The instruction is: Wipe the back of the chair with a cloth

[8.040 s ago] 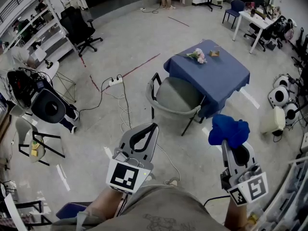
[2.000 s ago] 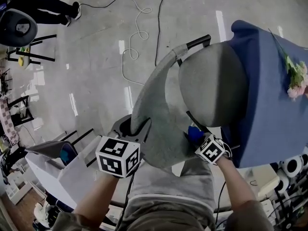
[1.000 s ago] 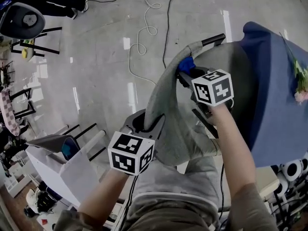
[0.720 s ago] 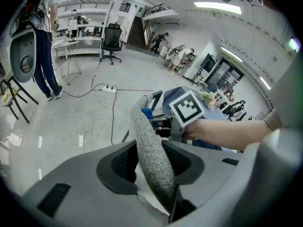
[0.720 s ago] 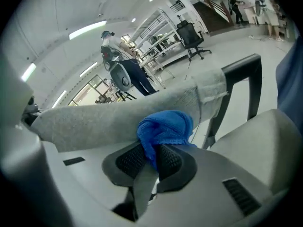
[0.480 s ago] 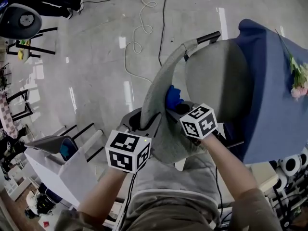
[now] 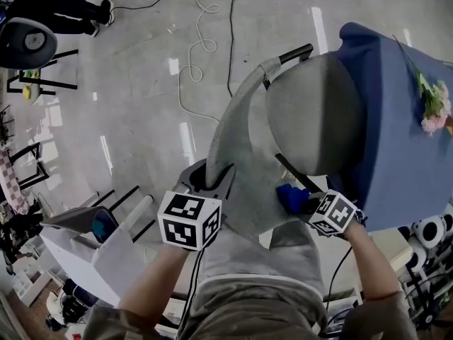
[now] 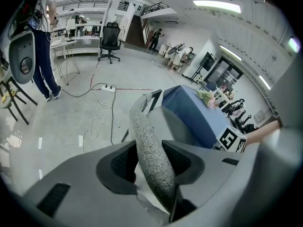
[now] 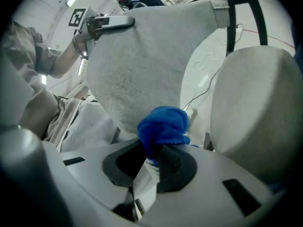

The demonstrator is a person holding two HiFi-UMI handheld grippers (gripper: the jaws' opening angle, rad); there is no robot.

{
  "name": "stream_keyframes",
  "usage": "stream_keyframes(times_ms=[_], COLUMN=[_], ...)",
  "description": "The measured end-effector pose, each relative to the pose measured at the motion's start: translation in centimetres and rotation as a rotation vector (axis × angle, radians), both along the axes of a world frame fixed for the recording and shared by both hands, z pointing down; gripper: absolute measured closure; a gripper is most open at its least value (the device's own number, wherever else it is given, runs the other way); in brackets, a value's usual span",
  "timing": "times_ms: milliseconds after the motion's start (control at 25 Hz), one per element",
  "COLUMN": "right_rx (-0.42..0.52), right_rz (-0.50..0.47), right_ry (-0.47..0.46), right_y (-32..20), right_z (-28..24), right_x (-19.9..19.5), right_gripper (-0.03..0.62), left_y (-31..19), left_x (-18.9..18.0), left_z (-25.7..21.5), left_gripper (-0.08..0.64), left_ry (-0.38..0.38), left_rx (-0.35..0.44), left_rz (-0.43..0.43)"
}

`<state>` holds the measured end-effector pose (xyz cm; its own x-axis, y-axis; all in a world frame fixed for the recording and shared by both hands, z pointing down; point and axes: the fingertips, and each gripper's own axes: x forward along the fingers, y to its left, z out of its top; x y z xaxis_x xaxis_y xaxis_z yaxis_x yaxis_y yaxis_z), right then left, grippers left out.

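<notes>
The grey chair has a curved back [image 7: 241,154] and a round seat [image 7: 318,115]. My left gripper [image 7: 211,178] is clamped over the top rim of the back. In the left gripper view that rough grey rim [image 8: 147,145] runs between the jaws. My right gripper [image 7: 297,200] is shut on a bunched blue cloth [image 7: 289,197], low on the back's inner face beside the seat's near edge. In the right gripper view the blue cloth [image 9: 163,124] sticks out of the jaws against the chair back [image 9: 151,56], with the seat [image 9: 251,108] to the right.
A table under a blue cover [image 7: 403,147] stands right behind the chair, with pink flowers [image 7: 433,105] on it. A white cable [image 7: 202,48] loops over the floor beyond. A person [image 7: 49,13] and dark chairs stand at the left; a white bag [image 7: 92,243] is near my left arm.
My right gripper swept the blue cloth from the far upper end of the chair back down along its inner face to the near lower end. The left gripper stayed on the rim.
</notes>
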<state>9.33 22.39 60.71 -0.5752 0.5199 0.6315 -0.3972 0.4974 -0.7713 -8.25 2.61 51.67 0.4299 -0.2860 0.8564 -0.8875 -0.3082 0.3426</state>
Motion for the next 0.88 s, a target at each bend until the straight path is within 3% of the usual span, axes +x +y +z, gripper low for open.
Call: stream_keyframes(times_ms=[120, 280, 440, 680, 760, 880], right_rx=[0.008, 0.101, 0.252, 0.457, 0.498, 0.546], right_rz=[0.042, 0.023, 0.047, 0.046, 0.122, 0.344], right_ry=[0.021, -0.075, -0.206, -0.219, -0.183, -0.106], right_y=[-0.4, -3.1, -9.6, -20.3, -23.6, -29.3], right_z=[0.7, 0.3, -1.2, -2.4, -2.2, -1.3], right_x=[-0.8, -6.6, -12.5, -15.8, -15.1, -13.0], right_gripper=[0.52, 0.52, 0.52, 0.518, 0.518, 0.518], left_y=[0.0, -0.1, -0.1, -0.1, 0.0, 0.1], left_x=[0.1, 0.0, 0.3, 0.0, 0.1, 0.2], left_z=[-0.1, -0.2, 0.0, -0.1, 0.0, 0.0], left_gripper=[0.388, 0.388, 0.388, 0.387, 0.385, 0.383], left_ry=[0.001, -0.006, -0.002, 0.006, 0.005, 0.01], left_rx=[-0.002, -0.003, -0.004, -0.005, -0.008, -0.01], left_rz=[0.007, 0.01, 0.012, 0.0, 0.004, 0.01])
